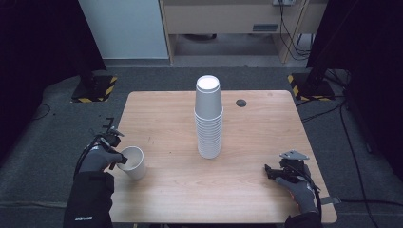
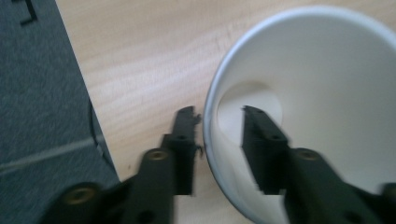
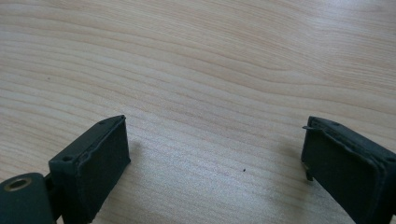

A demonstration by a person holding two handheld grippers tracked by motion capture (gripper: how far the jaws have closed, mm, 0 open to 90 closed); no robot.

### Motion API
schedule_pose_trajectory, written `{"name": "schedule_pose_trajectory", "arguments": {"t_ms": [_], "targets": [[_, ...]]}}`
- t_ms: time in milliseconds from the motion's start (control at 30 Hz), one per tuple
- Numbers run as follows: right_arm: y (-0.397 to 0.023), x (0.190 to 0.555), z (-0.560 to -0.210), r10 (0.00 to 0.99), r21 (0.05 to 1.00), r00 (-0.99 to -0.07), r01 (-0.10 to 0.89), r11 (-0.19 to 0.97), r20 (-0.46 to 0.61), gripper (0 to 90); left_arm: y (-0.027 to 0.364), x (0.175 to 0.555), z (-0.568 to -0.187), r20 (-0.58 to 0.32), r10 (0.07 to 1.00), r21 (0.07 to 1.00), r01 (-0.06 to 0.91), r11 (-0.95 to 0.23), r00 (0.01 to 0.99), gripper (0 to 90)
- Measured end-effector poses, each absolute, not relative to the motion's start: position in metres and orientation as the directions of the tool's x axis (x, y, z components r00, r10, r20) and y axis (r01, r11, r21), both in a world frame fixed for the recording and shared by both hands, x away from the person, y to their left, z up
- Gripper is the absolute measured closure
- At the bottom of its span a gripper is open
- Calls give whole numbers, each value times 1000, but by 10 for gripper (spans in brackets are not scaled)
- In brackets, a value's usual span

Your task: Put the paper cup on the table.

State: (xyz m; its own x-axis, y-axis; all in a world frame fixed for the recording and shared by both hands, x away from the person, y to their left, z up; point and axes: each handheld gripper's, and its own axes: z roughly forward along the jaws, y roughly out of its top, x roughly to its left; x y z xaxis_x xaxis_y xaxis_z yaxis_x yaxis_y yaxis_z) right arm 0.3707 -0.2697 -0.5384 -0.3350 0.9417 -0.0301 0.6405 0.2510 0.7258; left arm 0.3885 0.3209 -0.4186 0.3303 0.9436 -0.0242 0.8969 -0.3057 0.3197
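At the lower left of the worktop [image 1: 166, 114], the left claw [image 2: 218, 122] straddles the paper cup's [image 2: 327, 93] rim, released. The right claw [image 3: 215, 154], lower right, gapes wide over bare wood.

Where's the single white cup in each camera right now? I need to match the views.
High view: single cup at the table's near-left edge, at the left gripper.
Left gripper view: it takes up the right side, its rim between the jaws.
Right gripper view: not in it.
Shared landmark: the wooden tabletop.
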Motion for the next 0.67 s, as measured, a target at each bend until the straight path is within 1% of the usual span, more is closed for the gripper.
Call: {"name": "schedule_pose_trajectory", "arguments": {"t_ms": [33,67,133,200,233,267,333,367,433,500,667], "targets": [[-270,371,-538,942,726,-334,641,250,-30,80,322,387,-417,-25,939,344,885,-314,343,599],[-269,371,-538,942,726,-334,640,250,-30,80,323,385,-416,-28,935,369,873,-318,352,597],[-270,371,-538,941,726,-336,641,251,-29,78,325,380,-413,-33,937,445,845,-297,347,532],[-270,371,-539,944,726,-330,642,245,-26,75,327,374,-410,-36,942,523,809,-268,335,499],[-269,371,-539,944,726,-330,642,245,-27,75,329,371,-409,-23,942,564,783,-264,334,477],[-270,371,-538,943,725,-333,643,248,-27,75,330,368,-407,-5,944,600,756,-260,329,479],[-269,371,-539,944,726,-329,643,245,-27,74,334,360,-404,42,956,717,658,-231,290,441],[-270,371,-539,944,725,-330,644,246,-26,74,335,358,-403,36,959,752,624,-212,282,442],[-270,371,-539,944,724,-329,646,243,-24,72,337,349,-405,-16,966,826,548,-134,260,419],[-270,371,-538,944,723,-330,646,244,-24,72,337,341,-409,-38,965,864,493,-98,259,418],[-270,372,-539,948,721,-319,654,230,-12,64,336,326,-429,-84,967,918,397,-19,242,409]]}}
